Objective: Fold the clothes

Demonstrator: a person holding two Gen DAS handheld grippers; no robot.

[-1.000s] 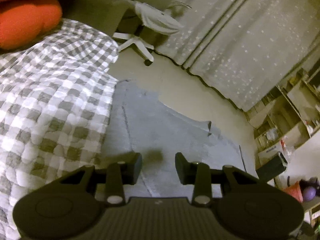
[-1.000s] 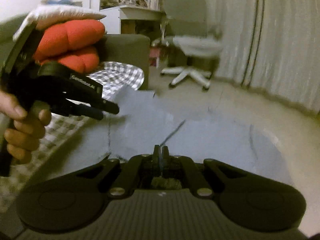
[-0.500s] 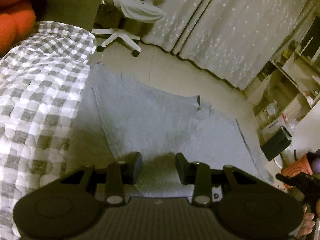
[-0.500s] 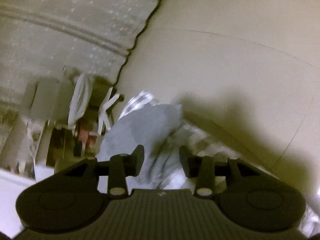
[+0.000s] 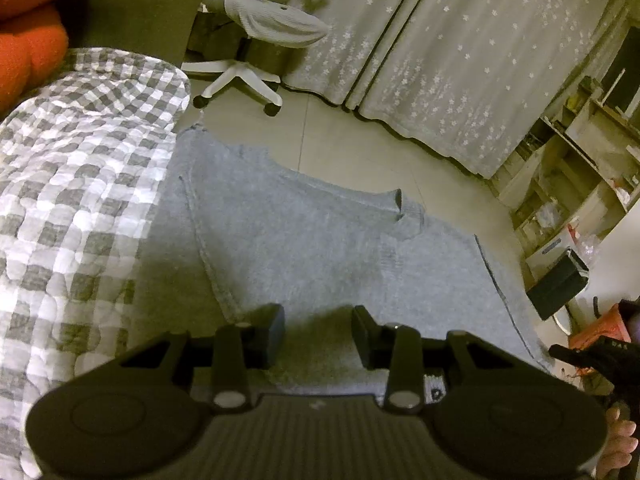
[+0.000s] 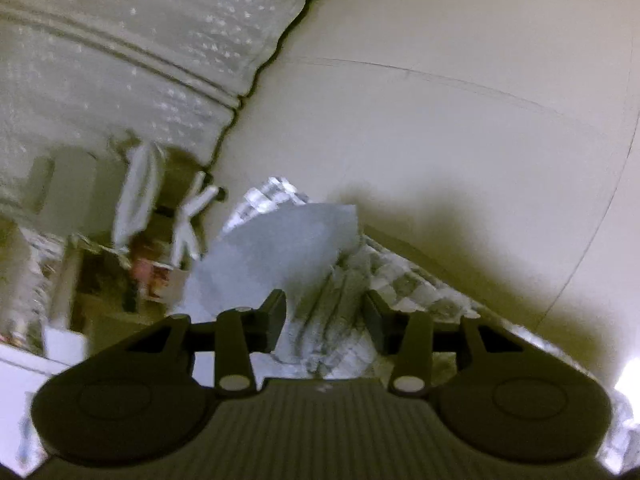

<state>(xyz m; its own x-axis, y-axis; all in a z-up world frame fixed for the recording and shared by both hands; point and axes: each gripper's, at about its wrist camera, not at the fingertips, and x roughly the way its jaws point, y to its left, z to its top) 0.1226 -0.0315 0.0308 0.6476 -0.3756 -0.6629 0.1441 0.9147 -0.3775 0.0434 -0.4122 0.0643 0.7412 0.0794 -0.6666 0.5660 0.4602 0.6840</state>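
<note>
Left claw (image 5: 318, 330) is hovering with its jaws spread, nothing between them, low over the near edge of the grey garment (image 5: 320, 248). The garment is lying flat and spread out, one side resting against the checked quilt (image 5: 80, 200), the far side reaching toward the pale floor (image 5: 360, 148). A notch at its far edge is standing slightly raised. A seam is running diagonally down its left part toward the left finger.

Beyond the garment a white office chair (image 5: 256, 40) is standing by the star-patterned curtain (image 5: 480, 60). An orange cushion (image 5: 28, 52) is sitting at the upper left on the quilt. Shelving (image 5: 568, 184) is lining the right side. At the right edge a hand (image 5: 618, 444) is showing below a dark tool, blurred.

Right claw (image 6: 324, 318) is also gaping apart, gripping nothing. Its view is tilted and blurred: a grey fold of cloth (image 6: 280, 248) is lying just ahead of the fingers, over the checked quilt (image 6: 412, 280), with the curtain (image 6: 140, 40) above.
</note>
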